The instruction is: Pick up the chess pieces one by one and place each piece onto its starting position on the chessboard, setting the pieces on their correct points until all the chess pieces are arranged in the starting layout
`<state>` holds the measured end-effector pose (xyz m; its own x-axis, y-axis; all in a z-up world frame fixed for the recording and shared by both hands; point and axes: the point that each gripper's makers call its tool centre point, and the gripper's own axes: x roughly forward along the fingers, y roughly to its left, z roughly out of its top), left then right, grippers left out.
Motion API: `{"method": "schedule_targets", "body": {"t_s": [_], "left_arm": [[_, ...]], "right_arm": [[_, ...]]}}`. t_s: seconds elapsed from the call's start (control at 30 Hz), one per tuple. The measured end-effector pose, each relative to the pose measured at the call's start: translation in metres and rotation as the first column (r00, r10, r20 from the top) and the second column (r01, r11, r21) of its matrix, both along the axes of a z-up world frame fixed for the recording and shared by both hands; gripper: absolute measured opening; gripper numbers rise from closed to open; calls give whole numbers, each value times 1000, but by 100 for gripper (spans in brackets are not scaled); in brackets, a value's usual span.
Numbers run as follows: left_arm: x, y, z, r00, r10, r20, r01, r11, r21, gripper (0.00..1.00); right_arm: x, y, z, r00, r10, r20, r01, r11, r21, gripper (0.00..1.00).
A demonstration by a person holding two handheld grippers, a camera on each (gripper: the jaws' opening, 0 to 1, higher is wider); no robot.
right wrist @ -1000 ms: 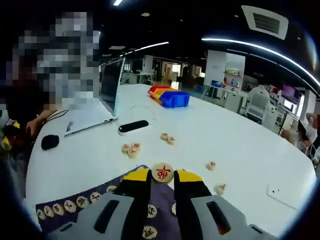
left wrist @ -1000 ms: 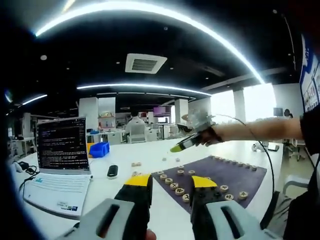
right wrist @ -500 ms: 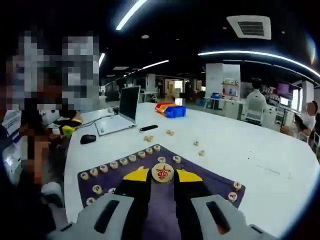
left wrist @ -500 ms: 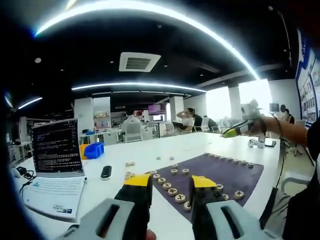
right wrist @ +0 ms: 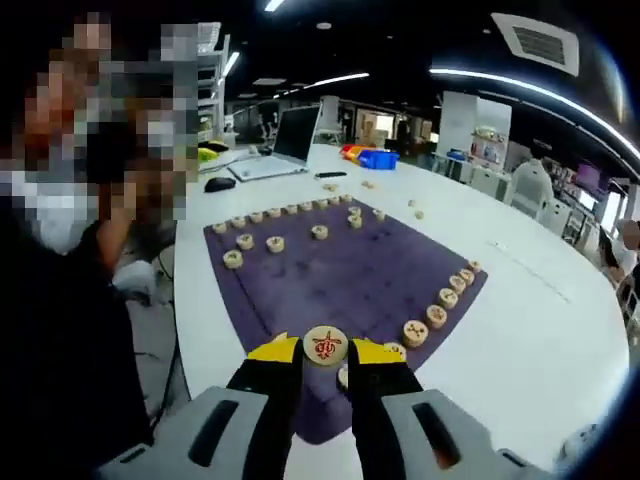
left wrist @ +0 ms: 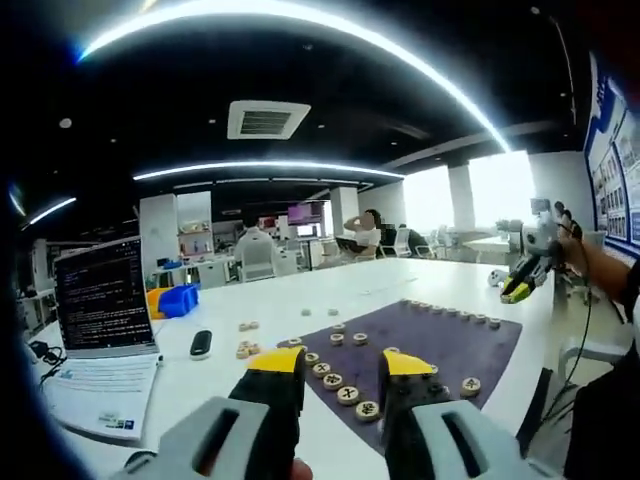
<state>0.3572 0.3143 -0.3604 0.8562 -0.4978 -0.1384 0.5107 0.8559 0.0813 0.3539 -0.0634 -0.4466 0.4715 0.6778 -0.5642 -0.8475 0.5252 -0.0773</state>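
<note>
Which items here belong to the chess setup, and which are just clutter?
Job: purple board mat; red-marked piece held in the right gripper; pieces in rows on the mat; loose pieces on the table.
Clutter: laptop; blue bin; black mouse.

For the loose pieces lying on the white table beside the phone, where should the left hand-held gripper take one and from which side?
Take a loose piece by its round edge, one jaw on each opposite side, coming straight down from above. It is a flat disc lying face up on the white table, so only the rim offers grip. The left hand-held gripper is open and empty. Pick an outer one; neighbours sit close.
</note>
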Motion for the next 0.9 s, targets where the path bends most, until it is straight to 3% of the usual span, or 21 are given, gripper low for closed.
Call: {"method": "schedule_targets", "body": {"t_s": [0.23,0.33,0.47,0.9], "left_arm": [[-6,-11,-2,999,-50,-6,50,999,17,31],[-7,-14,-3,998,-63,-8,63,998,22,31],[-9,-16,-3,997,-72,-7,72,997,28,31],[-8,-16,-2,998,-70,-4,70,997,28,31]], "right_arm": [[-12,-8,-27,999,18,-36,-21,996,-88,20],[-7,-18,-39,999,-19,-50,12,989,-144,20],[-11,-16,-47,996,-22,-89,11,992,-126,20],[-9,-17,-47,999,-6,-32,2,991,-134,20]]}}
